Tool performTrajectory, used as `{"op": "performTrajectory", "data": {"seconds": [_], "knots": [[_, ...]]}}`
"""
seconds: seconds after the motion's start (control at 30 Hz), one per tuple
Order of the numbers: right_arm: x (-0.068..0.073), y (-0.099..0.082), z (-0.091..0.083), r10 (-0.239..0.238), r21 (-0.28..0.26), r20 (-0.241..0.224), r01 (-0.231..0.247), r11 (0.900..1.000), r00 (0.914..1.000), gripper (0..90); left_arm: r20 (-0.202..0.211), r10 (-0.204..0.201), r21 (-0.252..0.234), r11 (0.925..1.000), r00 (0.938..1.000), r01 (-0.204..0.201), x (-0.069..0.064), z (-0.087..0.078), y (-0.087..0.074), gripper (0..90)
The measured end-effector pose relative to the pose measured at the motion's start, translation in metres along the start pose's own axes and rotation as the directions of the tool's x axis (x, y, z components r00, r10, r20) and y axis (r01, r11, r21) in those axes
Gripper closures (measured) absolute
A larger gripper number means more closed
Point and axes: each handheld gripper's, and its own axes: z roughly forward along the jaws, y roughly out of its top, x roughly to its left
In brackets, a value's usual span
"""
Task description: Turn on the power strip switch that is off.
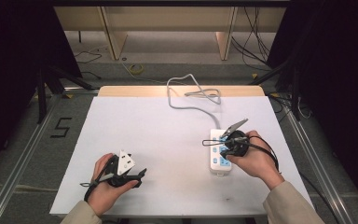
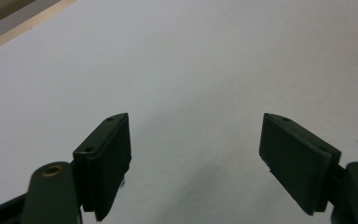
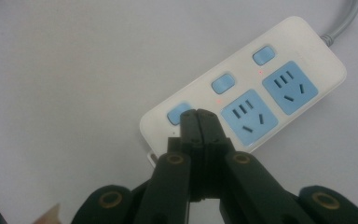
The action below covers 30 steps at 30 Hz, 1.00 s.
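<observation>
Right gripper is pressing — jaws together — on the power strip's nearest blue switch; left gripper is idling apart. Light, rigid plastic — probably sliding if pushed sideways.

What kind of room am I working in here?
Probably a lab or data-recording workspace, not a home. A white table sits inside a metal rail frame with dark curtains at both sides, loose cables lie on the floor behind, and a "5" is taped on the floor.
</observation>
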Motion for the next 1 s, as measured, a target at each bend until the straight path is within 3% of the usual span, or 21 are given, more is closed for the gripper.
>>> {"op": "performTrajectory", "data": {"seconds": [1.0], "knots": [[0.005, 0.015, 0.009, -0.025, 0.031, 0.004, 0.024, 0.9992, 0.9997, 90.0, 0.000, 0.002, -0.004, 1.0000, 1.0000, -0.002, 0.000, 0.001, 0.001, 25.1]]}}
